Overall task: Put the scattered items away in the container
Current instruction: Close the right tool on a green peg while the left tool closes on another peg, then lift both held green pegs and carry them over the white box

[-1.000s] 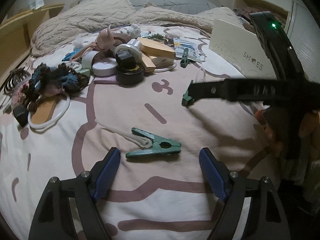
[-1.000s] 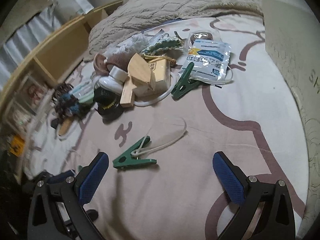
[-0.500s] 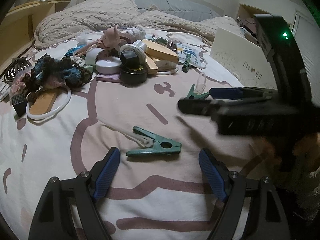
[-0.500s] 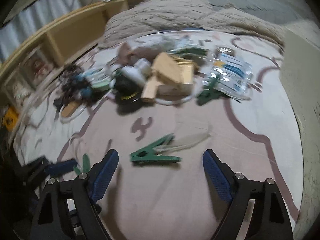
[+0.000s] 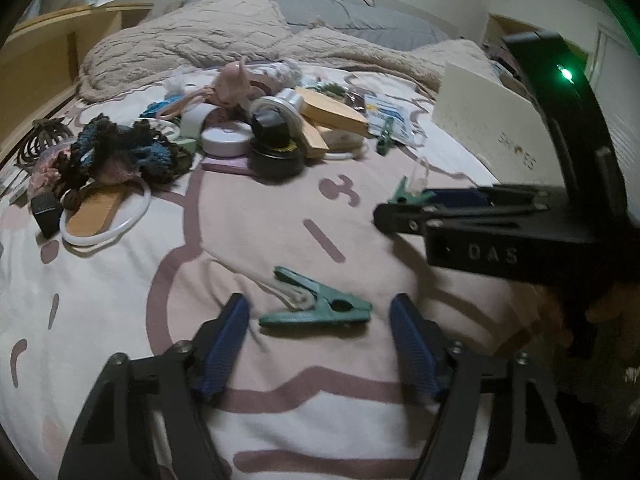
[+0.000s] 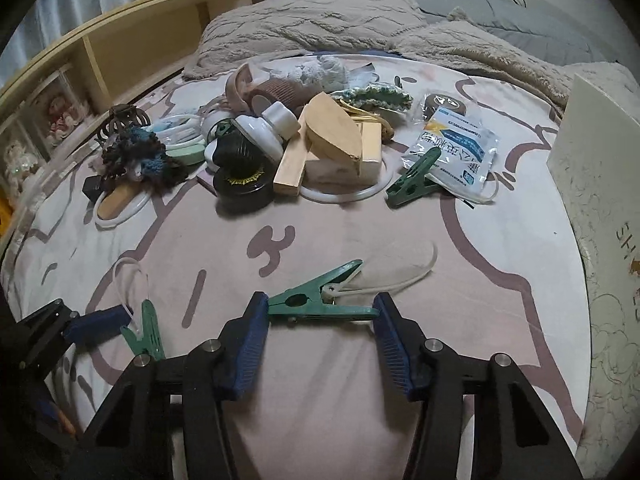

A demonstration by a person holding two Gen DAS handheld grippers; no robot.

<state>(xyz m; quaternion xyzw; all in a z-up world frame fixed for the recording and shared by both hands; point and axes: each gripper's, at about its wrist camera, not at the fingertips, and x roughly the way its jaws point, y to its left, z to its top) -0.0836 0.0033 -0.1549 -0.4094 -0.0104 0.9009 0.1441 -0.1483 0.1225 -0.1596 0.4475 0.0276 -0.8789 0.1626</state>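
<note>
A green plastic clothespin (image 5: pixel 316 304) with a pale cord loop knotted through its spring end is seen lying flat on the bedsheet (image 5: pixel 120 280), a soft white cloth printed with broad mauve cartoon outlines. It is framed by the left gripper (image 5: pixel 320 344), whose ribbed blue pads stand narrowed at either side of it without touching; these jaws have just been closing. A second green clothespin (image 6: pixel 320 300), of the same long, tapered, toothed shape and tied to a translucent cord loop (image 6: pixel 400 276), is bracketed by the right gripper (image 6: pixel 320 348). Its two ends are met by the ribbed blue pads, or very nearly so, as those jaws too have just been closing; whether pressure is applied cannot be told. A third green clothespin (image 6: pixel 412 178) is clipped to a printed plastic sachet (image 6: pixel 456 148) farther back. Behind it a heap is piled: smooth pale wooden blocks (image 6: pixel 332 136), a glossy black round tin (image 6: pixel 240 190), a white plastic ring (image 6: pixel 344 194) and dark crocheted yarn (image 6: pixel 136 160). A rigid cream shoe box (image 6: pixel 600 208), faintly patterned, is stood at the right edge. A knobbly beige blanket (image 6: pixel 320 20) is bunched beyond.
</note>
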